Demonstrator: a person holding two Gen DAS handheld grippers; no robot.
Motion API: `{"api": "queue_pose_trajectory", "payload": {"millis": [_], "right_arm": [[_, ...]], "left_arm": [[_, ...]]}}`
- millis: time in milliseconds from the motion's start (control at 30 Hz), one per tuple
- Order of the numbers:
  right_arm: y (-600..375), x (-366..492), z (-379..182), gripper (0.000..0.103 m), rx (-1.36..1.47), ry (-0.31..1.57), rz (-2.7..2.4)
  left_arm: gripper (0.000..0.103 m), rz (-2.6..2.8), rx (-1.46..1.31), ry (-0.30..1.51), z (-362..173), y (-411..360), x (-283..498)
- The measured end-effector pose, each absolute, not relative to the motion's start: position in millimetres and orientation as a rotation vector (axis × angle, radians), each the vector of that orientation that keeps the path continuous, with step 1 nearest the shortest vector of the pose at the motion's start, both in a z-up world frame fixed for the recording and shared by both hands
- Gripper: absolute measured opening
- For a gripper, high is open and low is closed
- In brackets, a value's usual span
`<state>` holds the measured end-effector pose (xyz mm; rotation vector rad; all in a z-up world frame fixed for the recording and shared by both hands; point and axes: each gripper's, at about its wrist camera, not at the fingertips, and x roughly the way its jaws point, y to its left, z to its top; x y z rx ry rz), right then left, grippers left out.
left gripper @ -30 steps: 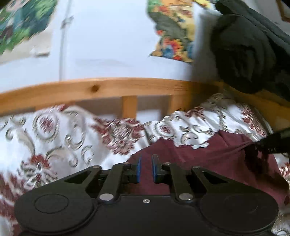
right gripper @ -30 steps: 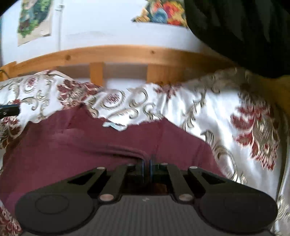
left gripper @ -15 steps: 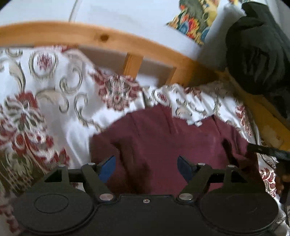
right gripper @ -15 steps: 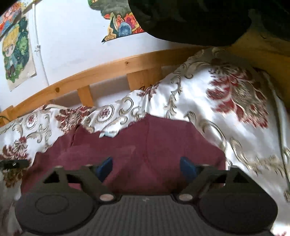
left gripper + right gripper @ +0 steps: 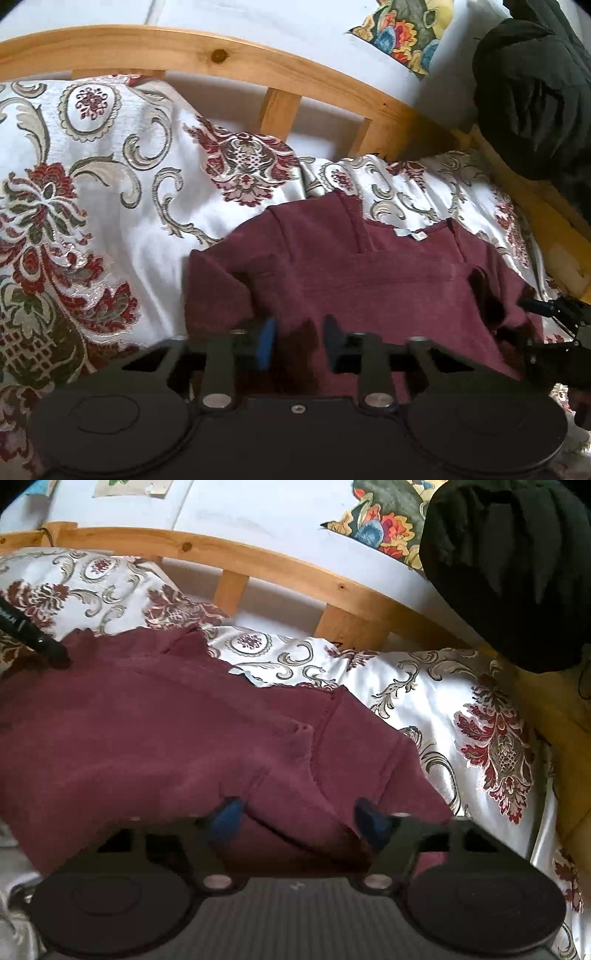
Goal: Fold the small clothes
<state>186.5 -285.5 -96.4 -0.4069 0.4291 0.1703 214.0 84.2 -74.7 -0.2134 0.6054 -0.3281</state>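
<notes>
Garment (image 5: 369,280), one, maroon, on patterned bedspread (image 5: 110,177); two tools: left tool (image 5: 298,341) half-spread, right tool (image 5: 297,818) wide, neither gripping.

Garment (image 5: 369,273) on bedspread (image 5: 110,206); headboard (image 5: 207,55) behind; bundle (image 5: 532,99) right

Both wrist cams low, close, sharing maroon garment (image 5: 369,273) (image 5: 147,723).

Maroon garment (image 5: 388,269) — white bedspread (image 5: 122,221), red-and-olive damask
</notes>
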Motion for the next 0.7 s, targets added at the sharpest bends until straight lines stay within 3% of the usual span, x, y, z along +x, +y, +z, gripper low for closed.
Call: {"api": "queue_pose_trajectory", "payload": {"millis": [33, 67, 167, 600, 700], "right_arm": [[-285.2, 188.7, -97.1, 0.03, -0.411, 0.434, 0.166], [-284.4, 191.0, -97.3, 0.016, -0.412, 0.442, 0.162], [-290.6, 192.0, -95.3, 0.007, -0.356, 0.44, 0.159], [-313.7, 206.4, -56.5, 0.006, -0.285, 0.239, -0.044], [-314.5, 212.7, -57.0, 0.006, -0.277, 0.218, -0.09]], "left_arm": [[0.01, -0.326, -0.211, 0.603, -74.8, 84.5, 213.8], [0.008, -0.329, -0.209, 0.593, -74.7, 84.7, 212.9], [0.005, -0.336, -0.195, 0.543, -71.5, 84.1, 208.4], [0.005, -0.297, -0.157, 0.212, -42.7, 91.5, 186.2], [0.005, -0.289, -0.114, 0.226, -44.9, 88.0, 191.3]]}}
